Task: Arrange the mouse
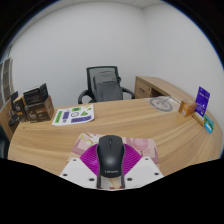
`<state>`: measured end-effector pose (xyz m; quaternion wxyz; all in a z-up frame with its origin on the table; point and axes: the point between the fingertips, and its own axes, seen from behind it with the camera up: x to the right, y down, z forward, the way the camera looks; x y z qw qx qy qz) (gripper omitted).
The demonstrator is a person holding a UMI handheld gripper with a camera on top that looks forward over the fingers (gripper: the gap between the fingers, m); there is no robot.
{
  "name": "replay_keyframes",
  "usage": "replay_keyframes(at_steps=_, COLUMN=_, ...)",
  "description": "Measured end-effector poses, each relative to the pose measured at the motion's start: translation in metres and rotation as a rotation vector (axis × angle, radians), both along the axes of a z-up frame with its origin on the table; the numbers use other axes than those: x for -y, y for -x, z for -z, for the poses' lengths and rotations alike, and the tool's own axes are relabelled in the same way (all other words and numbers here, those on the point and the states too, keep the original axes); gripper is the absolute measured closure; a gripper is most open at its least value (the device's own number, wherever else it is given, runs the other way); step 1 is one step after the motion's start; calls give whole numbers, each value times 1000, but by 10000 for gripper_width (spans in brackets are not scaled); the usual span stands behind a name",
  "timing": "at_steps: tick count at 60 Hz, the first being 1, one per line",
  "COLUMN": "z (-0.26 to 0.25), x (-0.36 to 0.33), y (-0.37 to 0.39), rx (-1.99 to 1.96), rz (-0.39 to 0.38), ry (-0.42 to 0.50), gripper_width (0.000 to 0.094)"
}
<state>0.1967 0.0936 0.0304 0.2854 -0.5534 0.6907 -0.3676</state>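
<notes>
A black Lenovo mouse (109,155) sits between my two fingers, nose pointing away from me. The magenta pads (91,158) press against its left and right sides, so my gripper (110,172) is shut on it. The mouse appears held just above the wooden table (50,140). A pale pink flat mat (143,147) lies on the table just beyond and under the fingers, partly hidden by the mouse and fingers.
A black office chair (103,84) stands behind the table. A colourful booklet (72,114) lies left of centre and dark boxes (33,101) stand at far left. A round grey item (163,103) and a purple box (203,100) are at right.
</notes>
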Motion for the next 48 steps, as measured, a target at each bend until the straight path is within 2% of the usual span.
replay_keyframes(at_steps=9, z=37, x=4, y=5, rx=-44, rz=10, ry=-13, gripper_width=667)
replay_keyframes(at_steps=17, z=43, x=6, y=7, rx=-43, rz=15, ry=1, gripper_width=628)
replay_keyframes(at_steps=23, z=45, x=4, y=6, rx=-46, rz=0, ry=3, gripper_width=450)
replay_keyframes(at_steps=24, z=45, x=3, y=7, rx=-49, rz=-4, ry=1, gripper_width=390)
replay_keyframes(at_steps=27, z=41, x=3, y=9, rx=-50, rz=-15, ry=5, gripper_width=55)
replay_keyframes(at_steps=30, z=31, x=8, y=12, rx=-36, rz=-18, ry=35, gripper_width=109)
replay_keyframes(at_steps=34, z=8, x=13, y=21, rx=-14, rz=-20, ry=69, gripper_width=55)
replay_keyframes(at_steps=48, z=-96, x=-5, y=128, rx=-13, rz=-63, ry=91, gripper_width=66)
